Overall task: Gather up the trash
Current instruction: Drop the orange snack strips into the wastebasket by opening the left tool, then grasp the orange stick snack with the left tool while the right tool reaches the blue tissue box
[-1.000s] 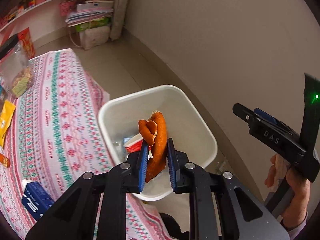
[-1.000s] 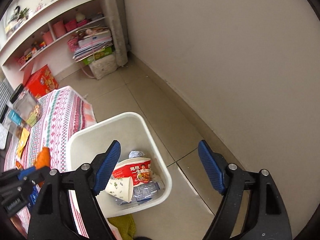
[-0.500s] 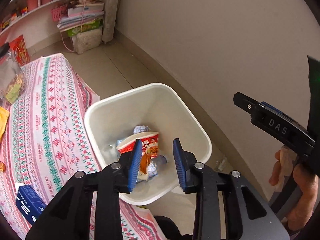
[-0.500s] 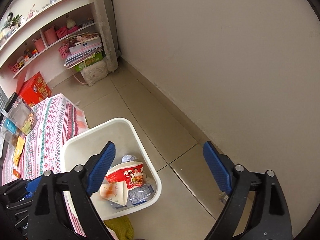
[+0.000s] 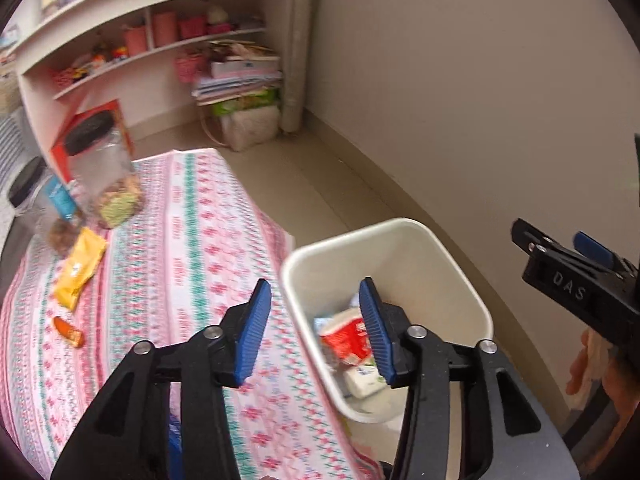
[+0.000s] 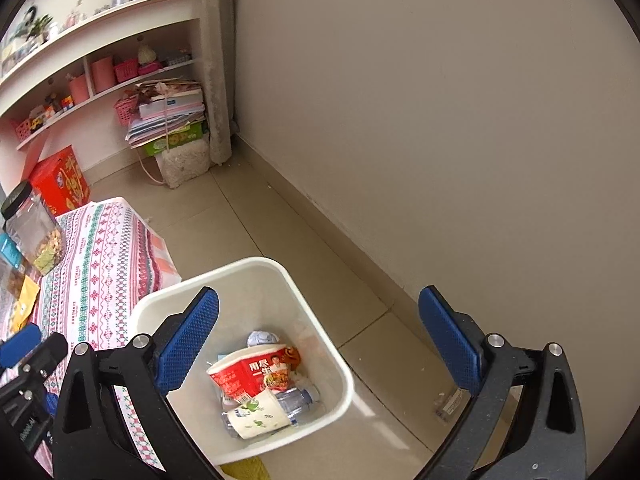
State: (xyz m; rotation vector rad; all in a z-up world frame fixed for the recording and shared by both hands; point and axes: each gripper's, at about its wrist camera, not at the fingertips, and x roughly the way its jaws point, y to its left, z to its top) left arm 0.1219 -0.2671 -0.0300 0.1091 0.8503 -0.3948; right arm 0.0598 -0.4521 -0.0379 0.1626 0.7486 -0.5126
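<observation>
white bin (image 6: pixel 320 364) sits on the tiled floor, just beside the table edge, near the wall. inside: red noodle cup (image 6: pixel 250 370) on its side, mouth toward the left; paper cup (image 6: pixel 258 420) also on its side below it, long axis roughly left-right; clear plastic bottle (image 6: pixel 298 398) lying flat under them; a bit of orange peel (image 6: pixel 294 356) at the noodle cup's right end. left gripper (image 5: pixel 316 330) jaws opening, nothing between them, hanging over the table/bin boundary. right gripper (image 6: pixel 318 342) jaws opening to full width, empty, above the bin and floor. table has a pink/green patterned cloth (image 5: pixel 192 248); on it a black-lidded jar (image 5: pixel 106 176), yellow packet (image 5: pixel 78 268), small orange wrapper (image 5: pixel 68 332). left view is motion-blurred. shelves (image 6: pixel 100 76) and a paper stack (image 6: pixel 168 116) at the far wall.
</observation>
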